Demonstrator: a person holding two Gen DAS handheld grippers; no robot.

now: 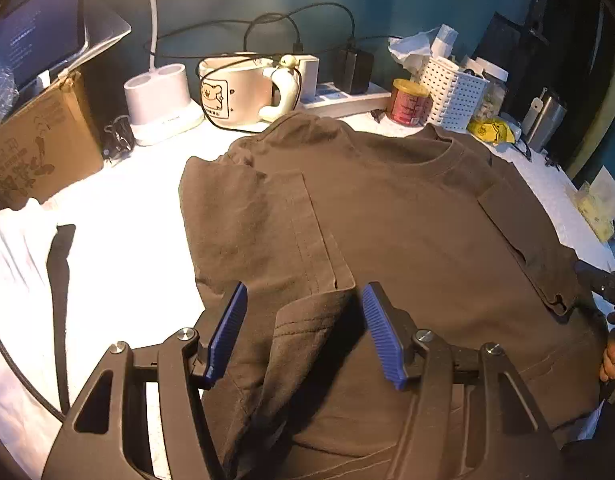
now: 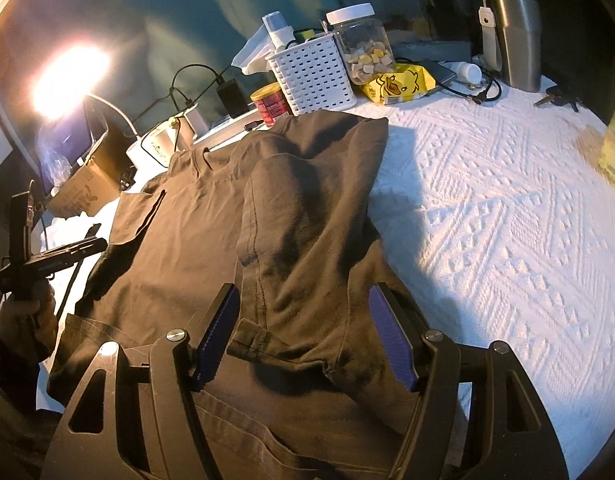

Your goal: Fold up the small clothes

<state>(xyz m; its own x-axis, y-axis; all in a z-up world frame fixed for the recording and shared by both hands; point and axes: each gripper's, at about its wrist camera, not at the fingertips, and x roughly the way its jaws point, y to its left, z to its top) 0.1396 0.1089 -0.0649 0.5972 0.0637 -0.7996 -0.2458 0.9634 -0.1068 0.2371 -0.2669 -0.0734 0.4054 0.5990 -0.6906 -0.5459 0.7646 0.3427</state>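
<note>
A dark brown T-shirt lies flat on a white textured cloth, collar toward the back wall. Its two sides are folded inward over the body. In the left wrist view, my left gripper hovers over the shirt's near left part. It is open, a raised fold of fabric sits between the blue pads, and neither pad presses on it. In the right wrist view, my right gripper is open too, over the T-shirt. It straddles the folded-over side with its sleeve hem, and the pads stand clear of the cloth.
Along the back stand a white lamp base, a bear mug, a power strip, a red can, a white basket, a jar, a yellow packet and a steel tumbler. A cardboard box and black cable are left.
</note>
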